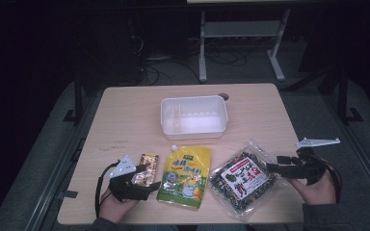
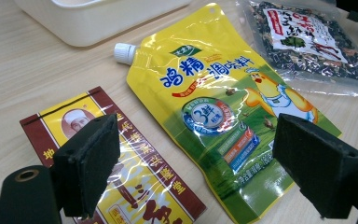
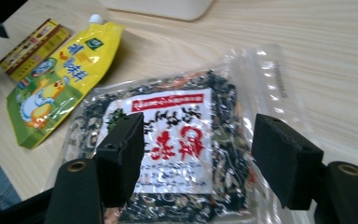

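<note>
High view: the yellow pouch [image 1: 185, 176] lies flat just in front of the white tub [image 1: 193, 116]. Left of the pouch, the left gripper [image 1: 150, 185] hovers over a red-and-yellow packet [image 1: 146, 168], jaws wide. Right of the pouch, the right gripper [image 1: 273, 168] hangs at the dark bag [image 1: 242, 179], jaws wide, holding nothing.

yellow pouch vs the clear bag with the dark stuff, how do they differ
The yellow pouch is opaque, with a white screw cap at one corner; the clear bag shows its dark dried contents and has no spout. The yellow pouch is narrower and taller, the clear bag broader and squarer. The clear bag carries a white and red label, the yellow pouch a printed cartoon chicken. Both lie flat on the table.
</note>
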`<state>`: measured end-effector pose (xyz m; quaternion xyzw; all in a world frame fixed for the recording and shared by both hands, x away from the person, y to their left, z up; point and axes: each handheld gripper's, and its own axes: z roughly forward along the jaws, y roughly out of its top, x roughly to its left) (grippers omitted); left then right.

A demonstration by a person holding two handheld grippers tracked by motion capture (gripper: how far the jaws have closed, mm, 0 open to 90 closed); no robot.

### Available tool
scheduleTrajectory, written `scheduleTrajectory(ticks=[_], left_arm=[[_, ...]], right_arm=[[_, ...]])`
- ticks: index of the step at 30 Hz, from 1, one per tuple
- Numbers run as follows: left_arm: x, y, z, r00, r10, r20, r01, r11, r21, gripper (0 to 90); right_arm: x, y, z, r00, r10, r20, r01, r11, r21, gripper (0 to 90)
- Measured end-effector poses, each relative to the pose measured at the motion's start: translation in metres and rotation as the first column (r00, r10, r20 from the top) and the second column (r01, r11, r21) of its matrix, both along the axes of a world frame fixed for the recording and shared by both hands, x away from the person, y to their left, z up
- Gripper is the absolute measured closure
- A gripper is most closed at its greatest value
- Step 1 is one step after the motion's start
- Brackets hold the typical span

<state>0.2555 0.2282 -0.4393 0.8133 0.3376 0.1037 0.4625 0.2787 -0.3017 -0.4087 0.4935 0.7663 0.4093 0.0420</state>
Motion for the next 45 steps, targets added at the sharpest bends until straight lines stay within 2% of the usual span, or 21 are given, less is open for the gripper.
scheduleTrajectory(ticks=[9, 15, 21, 26, 35, 41, 45], left_arm=[[0.0, -0.001, -0.001, 1.0, -0.001, -0.004, 0.001, 1.0, -0.001, 14.5], [0.0, -0.001, -0.001, 1.0, 0.0, -0.006, 0.0, 1.0, -0.004, 14.6], [0.0, -0.004, -0.002, 1.0, -0.006, -0.007, 0.006, 1.0, 0.003, 14.6], [0.0, -0.004, -0.002, 1.0, -0.005, -0.008, 0.005, 1.0, 0.002, 14.6], [0.0, -0.006, -0.002, 0.9999, -0.009, -0.01, 0.009, 0.9999, 0.009, 14.7], [0.001, -0.005, -0.003, 0.9999, -0.01, -0.012, 0.01, 0.9999, 0.009, 14.7], [0.001, -0.006, -0.002, 0.9999, -0.012, -0.006, 0.012, 0.9997, 0.022, 14.7]], right_arm=[[-0.003, -0.021, -0.004, 0.996, -0.082, -0.035, 0.081, 0.996, -0.029, 39.5], [-0.006, -0.036, -0.009, 0.9876, -0.14, -0.07, 0.137, 0.989, -0.052, 42.0], [-0.008, -0.046, -0.016, 0.9788, -0.173, -0.109, 0.167, 0.984, -0.069, 42.6], [-0.01, -0.052, -0.019, 0.9723, -0.2, -0.121, 0.19, 0.978, -0.088, 43.0], [-0.012, -0.062, -0.026, 0.9637, -0.222, -0.149, 0.211, 0.974, -0.084, 44.4], [-0.01, -0.062, -0.03, 0.9629, -0.212, -0.167, 0.204, 0.977, -0.063, 45.0], [-0.009, -0.061, -0.033, 0.9623, -0.204, -0.18, 0.195, 0.978, -0.069, 45.7]])
